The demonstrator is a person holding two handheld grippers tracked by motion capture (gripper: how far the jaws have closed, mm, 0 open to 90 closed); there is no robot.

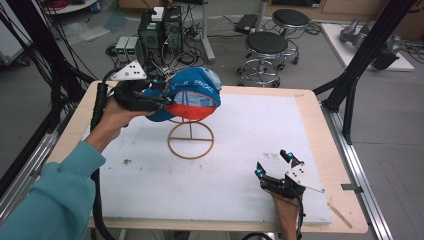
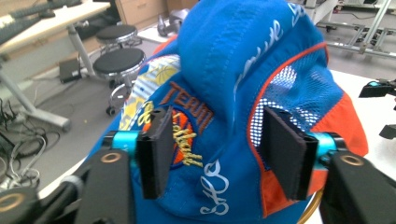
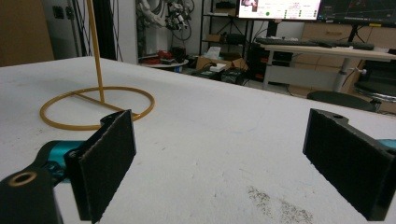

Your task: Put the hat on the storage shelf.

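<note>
A: Where's the cap (image 1: 192, 95)?

B: Sitting on top of the yellow wire stand (image 1: 190, 140), raised off the white mat (image 1: 235, 150) that covers the bench (image 1: 312, 107). Blue crown with white and orange lettering, a mesh panel, orange at the lower edge. The stand's ring base lies flat on the mat, left of centre.

A: Left gripper (image 1: 159, 95)?

B: Up at the cap's left side, held level by the left hand (image 1: 114, 116). In the left gripper view its fingers (image 2: 156, 149) are spread, one on either side of a fold of blue fabric; the cloth sits between them, but the pads do not appear to be pinching it. No firm hold visible.

A: Right gripper (image 1: 273, 164)?

B: Low over the mat near the bench's front right corner, well apart from the cap and stand. Fingers (image 3: 107, 158) spread wide, bare mat between them. From the right gripper view, the stand's ring and upright rod (image 3: 95, 100) sit off to the left, farther back.

A: Anything else on the mat?

B: A small patch of dark specks (image 3: 275, 203) just in front of the right gripper.
</note>
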